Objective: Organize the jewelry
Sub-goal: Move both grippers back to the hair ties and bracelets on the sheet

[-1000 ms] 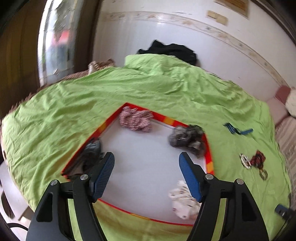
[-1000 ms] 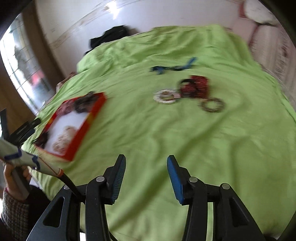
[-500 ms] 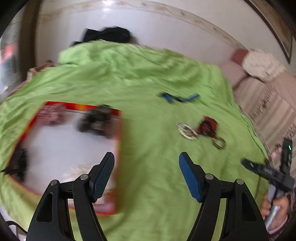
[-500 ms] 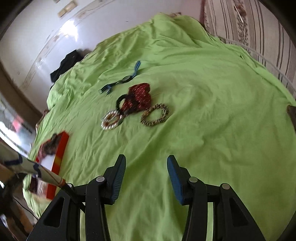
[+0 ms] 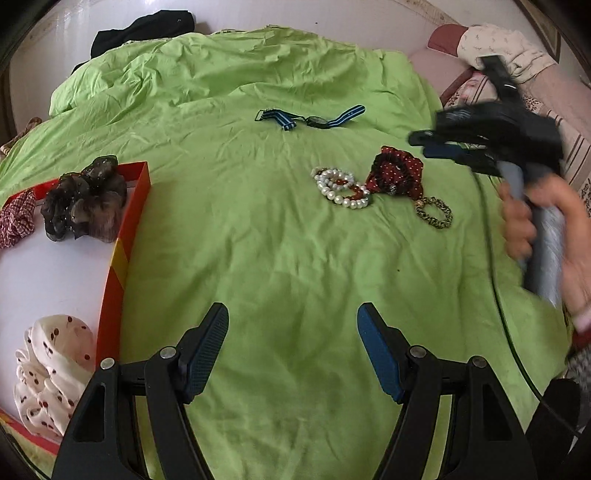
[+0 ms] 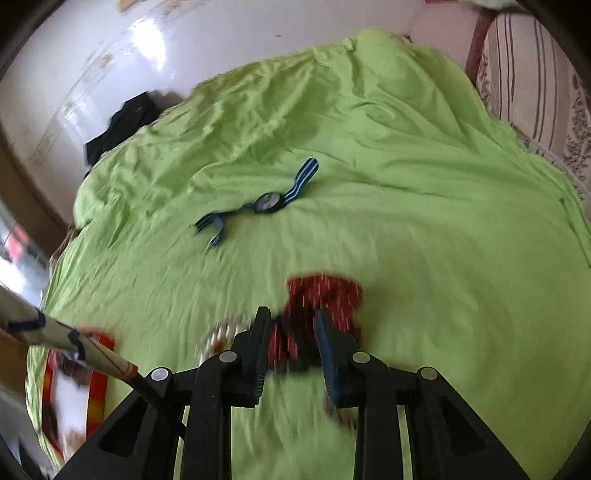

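On the green bedspread lie a red dotted scrunchie (image 5: pixel 397 173), a pearl bracelet (image 5: pixel 341 188), a leopard hair tie (image 5: pixel 434 212) and a blue-striped watch (image 5: pixel 314 119). My left gripper (image 5: pixel 291 332) is open and empty above bare bedspread. My right gripper (image 6: pixel 290 325) is open, its jaws standing on either side of the red scrunchie (image 6: pixel 325 295), blurred by motion; it also shows in the left wrist view (image 5: pixel 439 146), above and right of the scrunchie. The watch (image 6: pixel 267 201) lies beyond.
A red-rimmed white tray (image 5: pixel 125 236) at the left holds a dark scrunchie (image 5: pixel 83 201), a checked red one (image 5: pixel 16 218) and a cherry-print one (image 5: pixel 51 369). Pillows (image 5: pixel 498 44) lie at the far right. Black clothing (image 5: pixel 140 26) rests against the wall.
My left gripper has swung right, from over the tray to the open bedspread. My right gripper has moved forward and down onto the jewelry pile, its jaws narrowing around the red scrunchie.
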Available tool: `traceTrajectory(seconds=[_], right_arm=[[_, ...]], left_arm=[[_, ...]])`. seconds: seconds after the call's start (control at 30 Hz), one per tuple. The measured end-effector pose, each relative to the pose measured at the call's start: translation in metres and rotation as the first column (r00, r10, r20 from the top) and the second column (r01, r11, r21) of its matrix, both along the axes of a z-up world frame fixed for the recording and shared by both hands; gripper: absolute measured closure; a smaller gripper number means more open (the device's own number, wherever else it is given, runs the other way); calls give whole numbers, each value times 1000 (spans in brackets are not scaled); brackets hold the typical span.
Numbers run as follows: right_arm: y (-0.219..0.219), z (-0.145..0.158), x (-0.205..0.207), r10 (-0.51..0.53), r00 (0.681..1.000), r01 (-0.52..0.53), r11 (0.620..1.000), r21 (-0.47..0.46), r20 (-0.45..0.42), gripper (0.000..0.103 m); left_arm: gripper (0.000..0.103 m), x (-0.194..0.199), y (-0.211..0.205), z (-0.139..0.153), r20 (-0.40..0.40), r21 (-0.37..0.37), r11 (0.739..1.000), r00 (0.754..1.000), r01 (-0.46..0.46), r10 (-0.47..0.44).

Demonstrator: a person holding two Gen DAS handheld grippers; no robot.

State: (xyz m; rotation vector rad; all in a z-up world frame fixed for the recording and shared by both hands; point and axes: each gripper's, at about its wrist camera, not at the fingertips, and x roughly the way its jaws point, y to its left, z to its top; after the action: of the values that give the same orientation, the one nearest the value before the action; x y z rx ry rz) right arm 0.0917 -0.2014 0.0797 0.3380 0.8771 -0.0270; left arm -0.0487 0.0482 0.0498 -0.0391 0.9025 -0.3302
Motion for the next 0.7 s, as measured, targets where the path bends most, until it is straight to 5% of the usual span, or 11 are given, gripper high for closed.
traceTrajectory(seconds=[0.07,0.13,0.23,0.3,0.4,0.53,0.7], right_arm=[[-3,-21,15,-9,997,14,998,54,-80,75],[5,-41,9,86,986,-58,980,193,-141,76],[27,-63,-29,297,937,-200,889,412,-187,76],[33,-66,-69,374,910,-254,844,472,-180,76],[20,-54,-107,330,934,-260,890,375,-136,75],[-25,-38,-128,115,992,-103,975,196,-54,57],[-65,-42,-114,-57,998,60,984,165,-27,55]], left_arm=[[32,5,2,1,-1,-9,1000,1000,-7,7],[32,9,6,2,-12,-26,999,1000,-19,19],[32,13,12,2,-32,-55,998,999,-39,37],[32,12,14,3,-35,-62,997,998,-46,44],[32,8,11,1,-35,-57,998,999,-41,39],[32,-3,0,0,-39,-46,999,999,5,-7],[33,-5,-17,6,-90,-92,994,994,50,-58]])
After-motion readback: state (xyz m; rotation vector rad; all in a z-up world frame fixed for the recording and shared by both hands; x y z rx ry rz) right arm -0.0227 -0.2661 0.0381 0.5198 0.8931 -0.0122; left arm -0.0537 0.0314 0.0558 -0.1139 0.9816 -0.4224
